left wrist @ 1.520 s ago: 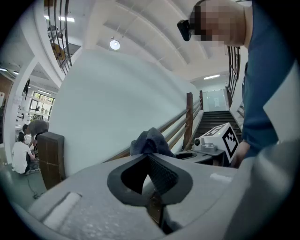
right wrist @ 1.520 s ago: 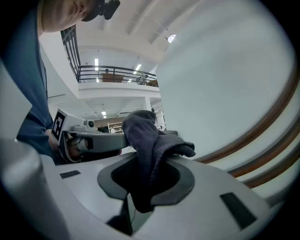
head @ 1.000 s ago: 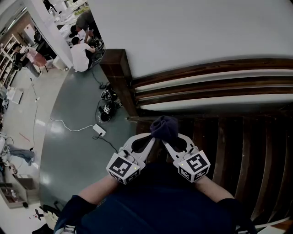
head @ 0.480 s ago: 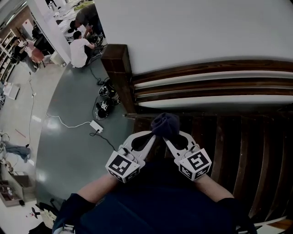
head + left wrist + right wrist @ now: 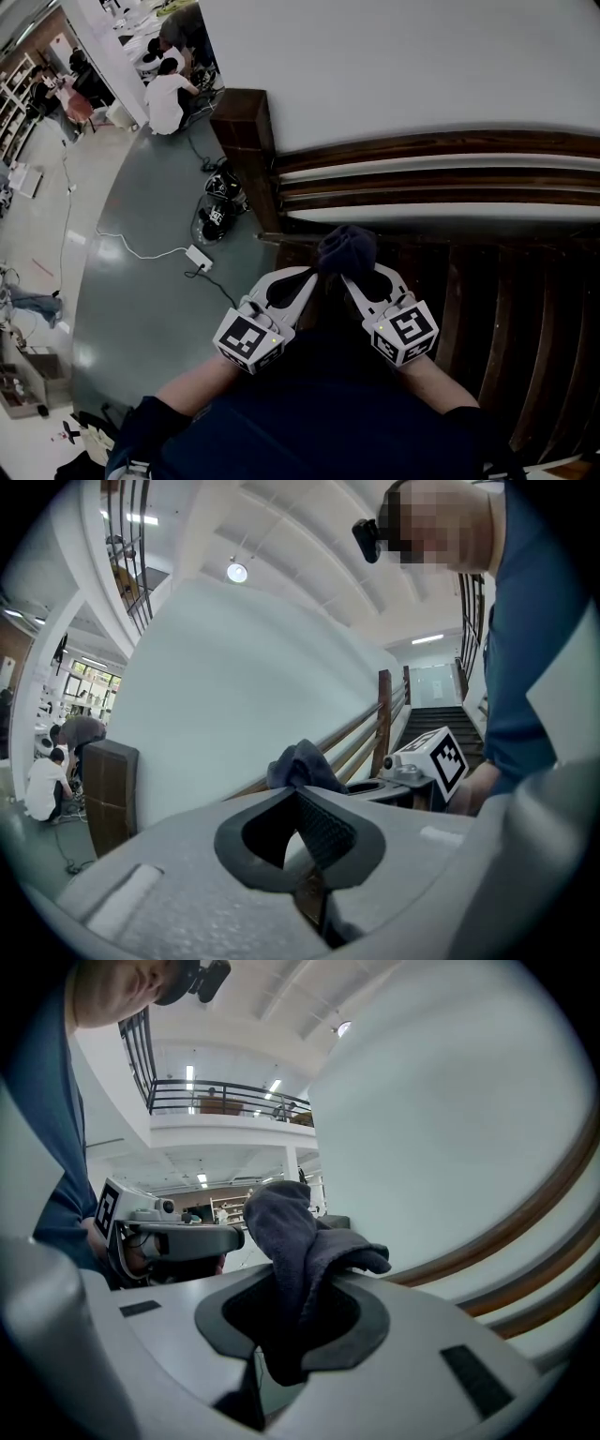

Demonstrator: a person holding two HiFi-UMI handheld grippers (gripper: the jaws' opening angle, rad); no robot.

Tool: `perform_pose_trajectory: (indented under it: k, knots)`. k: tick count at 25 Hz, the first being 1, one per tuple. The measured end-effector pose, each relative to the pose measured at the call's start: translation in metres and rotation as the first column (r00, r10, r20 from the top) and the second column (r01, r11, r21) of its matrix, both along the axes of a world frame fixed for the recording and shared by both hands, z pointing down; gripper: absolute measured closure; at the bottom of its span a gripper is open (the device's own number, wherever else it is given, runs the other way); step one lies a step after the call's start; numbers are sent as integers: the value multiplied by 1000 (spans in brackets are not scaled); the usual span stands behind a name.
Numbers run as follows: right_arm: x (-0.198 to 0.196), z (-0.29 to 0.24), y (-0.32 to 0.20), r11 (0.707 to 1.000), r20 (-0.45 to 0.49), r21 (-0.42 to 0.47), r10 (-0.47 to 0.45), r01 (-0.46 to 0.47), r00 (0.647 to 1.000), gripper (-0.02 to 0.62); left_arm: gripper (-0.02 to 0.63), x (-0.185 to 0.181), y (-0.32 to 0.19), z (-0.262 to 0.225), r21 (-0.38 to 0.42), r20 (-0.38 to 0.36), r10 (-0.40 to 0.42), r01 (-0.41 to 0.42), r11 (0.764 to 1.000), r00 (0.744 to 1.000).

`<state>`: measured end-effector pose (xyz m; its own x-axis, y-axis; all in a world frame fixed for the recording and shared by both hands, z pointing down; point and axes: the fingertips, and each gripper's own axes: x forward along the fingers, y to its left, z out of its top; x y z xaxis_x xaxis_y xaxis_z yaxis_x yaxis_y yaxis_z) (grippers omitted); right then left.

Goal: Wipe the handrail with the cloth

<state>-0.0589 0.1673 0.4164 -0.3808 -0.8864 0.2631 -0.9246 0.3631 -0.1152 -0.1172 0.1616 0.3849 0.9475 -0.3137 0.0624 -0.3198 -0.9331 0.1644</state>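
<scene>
A dark blue cloth (image 5: 345,247) is bunched up just below the dark wooden handrail (image 5: 441,145), near its newel post (image 5: 242,122). My right gripper (image 5: 351,277) is shut on the cloth (image 5: 291,1241), which hangs down between its jaws. In the right gripper view the handrail (image 5: 525,1213) curves past on the right. My left gripper (image 5: 312,276) is shut, with its tips against the cloth (image 5: 302,764) and nothing seen between the jaws. In the left gripper view the handrail (image 5: 361,728) runs up along the white wall, and the right gripper (image 5: 417,761) shows beyond the cloth.
Dark stair treads (image 5: 487,309) lie under and to the right of me. Below the post the grey floor (image 5: 141,309) carries a white power strip (image 5: 198,259) with cables and two gripper devices (image 5: 217,208). People (image 5: 167,98) crouch at the far left.
Both grippers and the cloth have shifted slightly right and up toward the rail. Both stay shut, tips together at the cloth.
</scene>
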Motion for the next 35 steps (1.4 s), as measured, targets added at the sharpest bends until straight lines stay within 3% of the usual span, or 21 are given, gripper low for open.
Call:
perform_pose_trajectory:
  k: [7, 21, 28, 35]
  knots:
    - [49, -2, -67, 1000, -1, -6, -24, 24, 1000, 508, 603, 41, -66, -5, 17, 17, -44, 44, 999, 999]
    - [179, -4, -209, 998, 1, -52, -35, 35, 999, 508, 603, 176, -204, -8, -67, 18, -50, 52, 996, 999]
    - [244, -2, -225, 998, -41, -64, 15, -17, 999, 508, 603, 229, -221, -7, -81, 30, -30, 32, 996, 999]
    - [308, 5, -215, 988, -89, -69, 131, -137, 987, 508, 603, 264, -213, 2, -79, 36, 27, -24, 997, 999]
